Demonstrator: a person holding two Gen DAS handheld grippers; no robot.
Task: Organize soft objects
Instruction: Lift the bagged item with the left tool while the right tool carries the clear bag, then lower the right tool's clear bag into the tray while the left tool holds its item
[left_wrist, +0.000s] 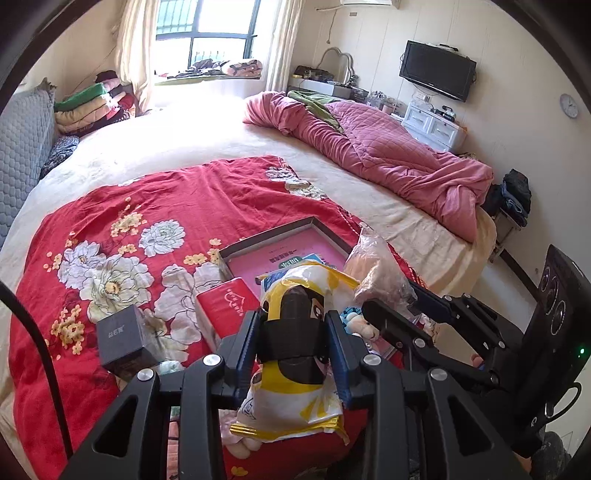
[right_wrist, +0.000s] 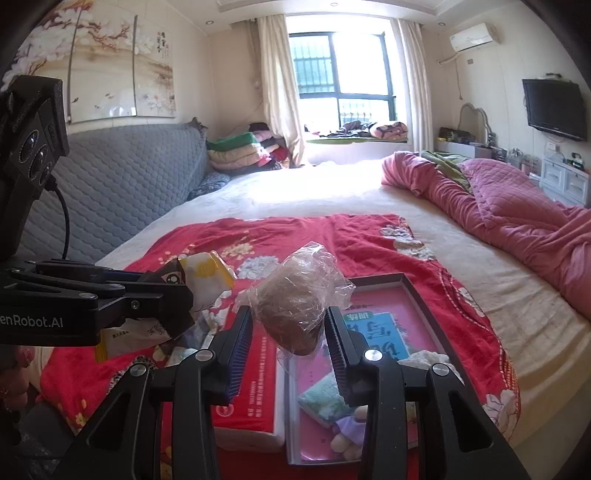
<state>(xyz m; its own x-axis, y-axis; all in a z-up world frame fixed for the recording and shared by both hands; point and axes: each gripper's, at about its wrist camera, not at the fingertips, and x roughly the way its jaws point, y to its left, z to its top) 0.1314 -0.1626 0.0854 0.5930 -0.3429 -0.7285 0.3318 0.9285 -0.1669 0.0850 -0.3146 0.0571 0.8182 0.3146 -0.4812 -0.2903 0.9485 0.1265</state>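
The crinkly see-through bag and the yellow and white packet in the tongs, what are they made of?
The clear crinkly bag looks like thin glossy plastic film: it creases sharply, glints, and shows a brown fuzzy lump inside. The yellow and white packet seems to be a printed, slightly shiny plastic wrapper, wrinkled where the left tongs squeeze it; it could be coated paper.
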